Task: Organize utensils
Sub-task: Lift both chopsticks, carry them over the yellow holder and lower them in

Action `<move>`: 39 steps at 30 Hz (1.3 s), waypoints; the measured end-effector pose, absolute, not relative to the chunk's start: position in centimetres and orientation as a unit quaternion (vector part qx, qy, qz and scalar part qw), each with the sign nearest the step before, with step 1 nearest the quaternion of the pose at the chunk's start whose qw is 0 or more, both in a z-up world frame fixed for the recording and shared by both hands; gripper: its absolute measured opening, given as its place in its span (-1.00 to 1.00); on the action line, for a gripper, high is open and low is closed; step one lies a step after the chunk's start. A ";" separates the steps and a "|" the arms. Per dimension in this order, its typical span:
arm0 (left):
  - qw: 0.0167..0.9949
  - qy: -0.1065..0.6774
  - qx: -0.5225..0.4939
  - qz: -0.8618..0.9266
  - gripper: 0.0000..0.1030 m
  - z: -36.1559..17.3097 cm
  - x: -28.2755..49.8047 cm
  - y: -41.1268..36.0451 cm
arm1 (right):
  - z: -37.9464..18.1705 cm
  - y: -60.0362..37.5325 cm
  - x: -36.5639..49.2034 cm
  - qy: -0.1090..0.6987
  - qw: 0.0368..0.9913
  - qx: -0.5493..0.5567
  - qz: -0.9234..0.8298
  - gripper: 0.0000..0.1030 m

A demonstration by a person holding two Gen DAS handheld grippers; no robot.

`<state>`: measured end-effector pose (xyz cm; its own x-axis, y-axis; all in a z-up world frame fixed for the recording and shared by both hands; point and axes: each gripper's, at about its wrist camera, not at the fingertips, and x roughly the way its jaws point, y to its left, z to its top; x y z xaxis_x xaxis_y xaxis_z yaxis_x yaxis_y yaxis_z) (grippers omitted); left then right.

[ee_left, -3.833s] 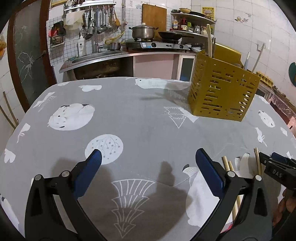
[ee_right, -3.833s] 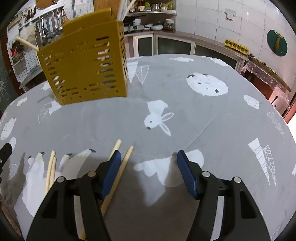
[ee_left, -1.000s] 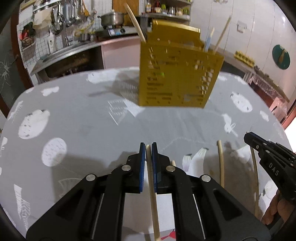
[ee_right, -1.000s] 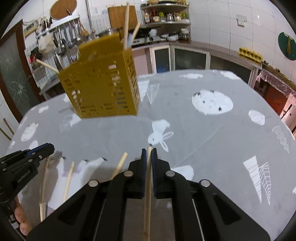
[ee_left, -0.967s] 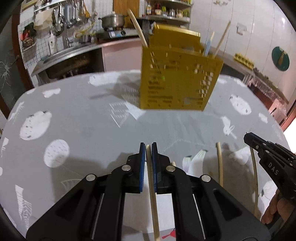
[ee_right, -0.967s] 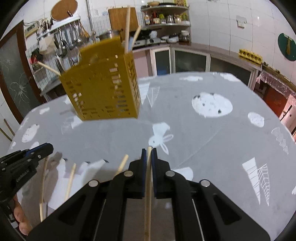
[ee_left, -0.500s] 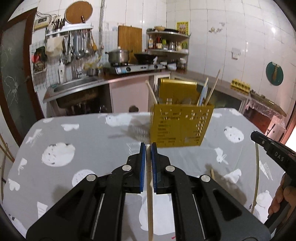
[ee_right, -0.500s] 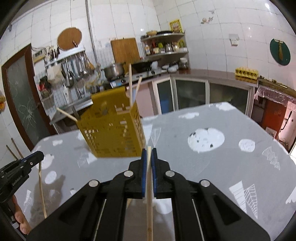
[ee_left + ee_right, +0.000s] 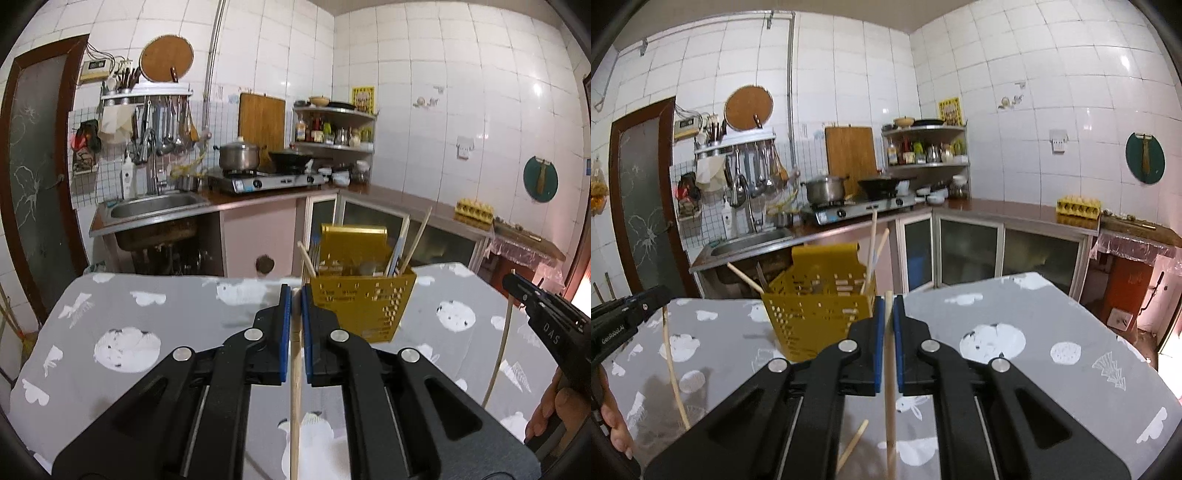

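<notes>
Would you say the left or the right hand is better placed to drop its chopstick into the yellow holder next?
Slightly the left, probably: its gripper and chopstick sit nearer the holder.

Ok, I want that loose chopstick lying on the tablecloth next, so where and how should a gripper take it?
Probably from above, jaws straddling the thin shaft of the loose chopstick near its far end, the only part showing past the right gripper. It lies flat on the tablecloth, so a side approach would likely just push it along.

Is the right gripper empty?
No, the right gripper is shut on a chopstick running between its blue pads.
</notes>
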<state>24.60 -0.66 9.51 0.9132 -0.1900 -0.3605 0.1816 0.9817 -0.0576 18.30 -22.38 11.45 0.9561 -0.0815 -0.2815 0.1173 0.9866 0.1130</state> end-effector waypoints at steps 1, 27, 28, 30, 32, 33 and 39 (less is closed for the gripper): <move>0.979 0.181 -0.012 -0.095 -0.91 9.7 24.6 -0.6 | 11.7 -22.3 18.3 0.134 0.988 0.063 -0.051 -0.90; 0.987 0.087 -0.050 -0.124 -0.91 18.4 29.2 -1.8 | 19.8 -21.7 23.0 0.064 0.996 0.054 -0.027 -0.90; 0.988 0.076 -0.049 -0.124 -0.91 19.2 29.6 -2.1 | 20.4 -21.6 23.3 0.059 0.996 0.054 -0.026 -0.90; 0.989 0.062 -0.052 -0.124 -0.91 20.6 30.2 -2.7 | 21.8 -21.6 24.1 0.048 0.997 0.056 -0.025 -0.90; 0.989 0.047 -0.060 -0.128 -0.91 21.9 30.7 -3.1 | 23.1 -21.6 24.8 0.038 0.997 0.061 -0.020 -0.90; 0.990 0.031 -0.060 -0.126 -0.91 22.7 31.0 -3.4 | 23.7 -21.6 25.3 0.032 0.997 0.062 -0.019 -0.90; 0.991 -0.009 -0.058 -0.121 -0.91 23.7 33.4 -5.2 | 25.5 -21.0 28.0 0.016 0.998 0.053 -0.020 -0.90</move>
<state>33.40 -5.22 23.70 0.9705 -0.2389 0.0326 0.2410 0.9639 -0.1130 28.02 -21.00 25.51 0.9987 -0.0380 -0.0342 0.0415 0.9936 0.1055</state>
